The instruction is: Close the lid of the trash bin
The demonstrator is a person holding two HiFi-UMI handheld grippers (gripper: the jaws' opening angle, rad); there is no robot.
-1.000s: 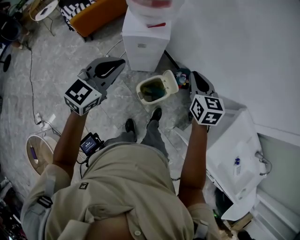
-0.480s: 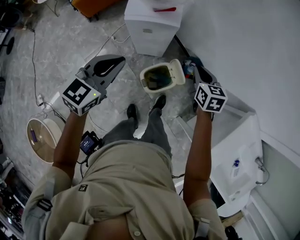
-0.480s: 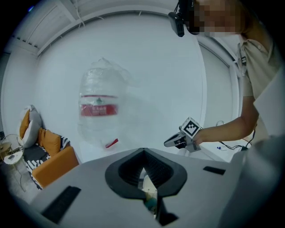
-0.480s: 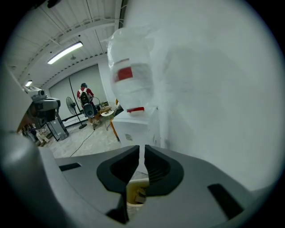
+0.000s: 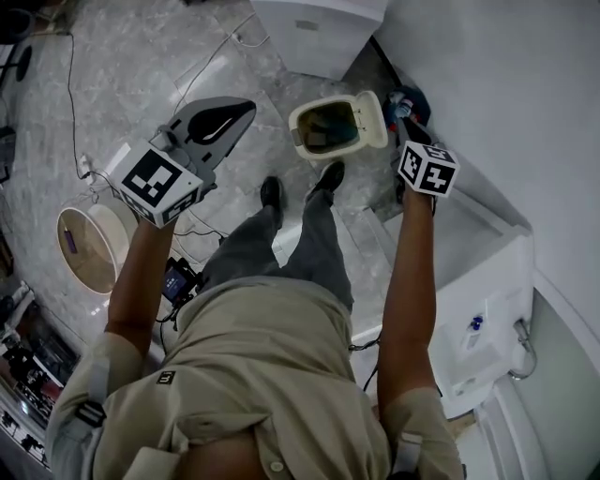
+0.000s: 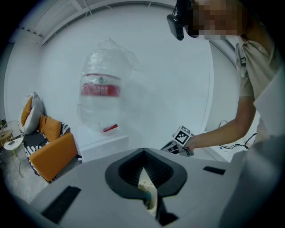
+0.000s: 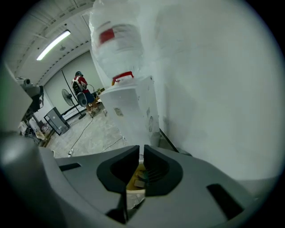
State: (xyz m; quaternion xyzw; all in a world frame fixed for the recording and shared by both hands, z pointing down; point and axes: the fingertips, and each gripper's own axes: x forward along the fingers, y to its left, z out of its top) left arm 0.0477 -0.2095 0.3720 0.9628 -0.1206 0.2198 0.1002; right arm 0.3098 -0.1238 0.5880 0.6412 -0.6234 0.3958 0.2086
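The small cream trash bin stands on the marble floor with its lid flipped open to the right, showing a dark inside. My right gripper hangs just right of the lid, close to it, jaws shut on nothing. Up at the left, my left gripper is also shut and empty, apart from the bin. In the left gripper view a sliver of the bin shows below the closed jaws. The right gripper view shows the bin under its jaws.
A white water dispenser stands just beyond the bin against the white wall. A white unit is at the right. A round white object and cables lie on the floor at left. My shoes are beside the bin.
The person has stepped closer to the bin, which now sits nearer the feet. The right gripper has come up beside the open lid. Both grippers stay shut.
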